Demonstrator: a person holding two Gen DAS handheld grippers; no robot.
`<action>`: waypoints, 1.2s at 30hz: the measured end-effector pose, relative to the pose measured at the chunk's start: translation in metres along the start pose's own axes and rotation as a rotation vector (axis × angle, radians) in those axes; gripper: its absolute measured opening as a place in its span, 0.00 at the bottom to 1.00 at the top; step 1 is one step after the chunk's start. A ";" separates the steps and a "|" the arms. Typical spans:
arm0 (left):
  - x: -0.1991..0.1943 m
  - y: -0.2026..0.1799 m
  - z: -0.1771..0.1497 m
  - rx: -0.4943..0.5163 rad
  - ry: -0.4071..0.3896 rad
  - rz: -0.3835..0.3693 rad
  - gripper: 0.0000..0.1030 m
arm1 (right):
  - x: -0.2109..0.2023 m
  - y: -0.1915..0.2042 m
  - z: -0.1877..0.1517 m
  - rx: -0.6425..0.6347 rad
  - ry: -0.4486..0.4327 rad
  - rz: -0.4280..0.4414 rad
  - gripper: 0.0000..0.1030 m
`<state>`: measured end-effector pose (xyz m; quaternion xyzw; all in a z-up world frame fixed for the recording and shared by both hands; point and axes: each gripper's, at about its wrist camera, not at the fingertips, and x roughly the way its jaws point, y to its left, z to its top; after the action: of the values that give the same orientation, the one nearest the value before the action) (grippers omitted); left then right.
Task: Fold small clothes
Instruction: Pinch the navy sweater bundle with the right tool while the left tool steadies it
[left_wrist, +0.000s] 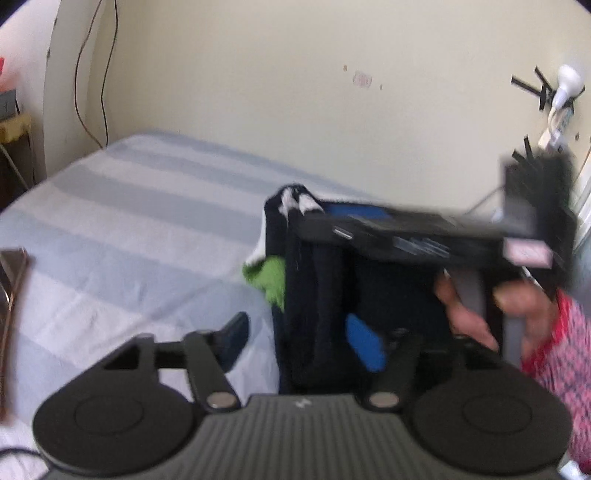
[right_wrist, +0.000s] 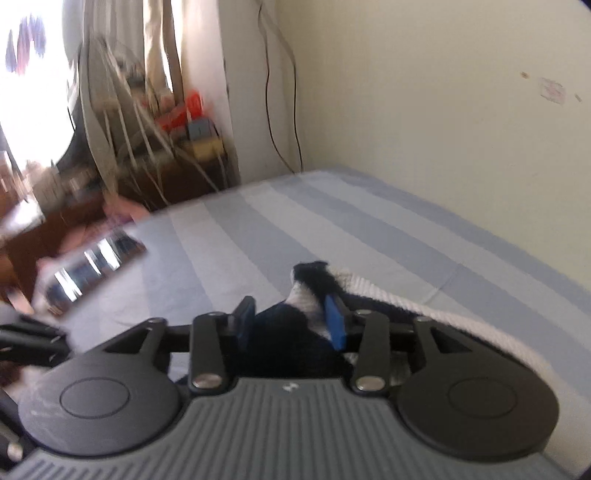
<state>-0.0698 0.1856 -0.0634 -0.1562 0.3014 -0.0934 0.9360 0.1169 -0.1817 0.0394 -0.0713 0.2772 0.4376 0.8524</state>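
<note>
**One soft garment, pinched at a corner above the bed**

Most of both views is taken up by the bed (left_wrist: 129, 221), its pale blue striped sheet lying flat and running to the far wall. It is the surface to fold on.

Next in size is the garment (left_wrist: 314, 295), a dark navy piece with white trim at the top and a green patch (left_wrist: 269, 280) on its left edge. It hangs in a loose, bunched drape over the near right part of the bed. It looks light and limp, likely knit. It should sag from any single hold, crease where it is pinched, and slide little on the sheet. It seems in no way fragile. Corners or the firmer trimmed edge look like the best places to take it, so that it spreads instead of bunching.

The right gripper (right_wrist: 290, 317) has a wad of the dark and white cloth filling the narrow gap between its fingers (right_wrist: 334, 321), and the left wrist view shows the garment hanging from its tip. A hand (left_wrist: 469, 314) in a pink and red sleeve (left_wrist: 565, 350) carries it.

The left gripper (left_wrist: 299, 332) is near the lower part of the cloth with its fingers spread fairly wide. The left one stands bare over the sheet, while the right one lies against the dark fabric, so nothing is pinched.
</note>
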 end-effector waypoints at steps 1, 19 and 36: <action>0.000 0.000 0.004 -0.005 -0.009 -0.004 0.76 | -0.014 -0.006 -0.003 0.044 -0.030 0.033 0.54; 0.093 -0.022 0.009 0.075 0.032 0.146 1.00 | -0.082 -0.070 -0.097 0.608 -0.088 0.004 0.80; 0.093 -0.013 -0.002 0.043 -0.020 0.102 1.00 | -0.064 -0.045 -0.088 0.490 -0.097 0.018 0.98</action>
<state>0.0027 0.1479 -0.1101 -0.1214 0.2975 -0.0503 0.9456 0.0866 -0.2865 -0.0056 0.1610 0.3342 0.3678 0.8527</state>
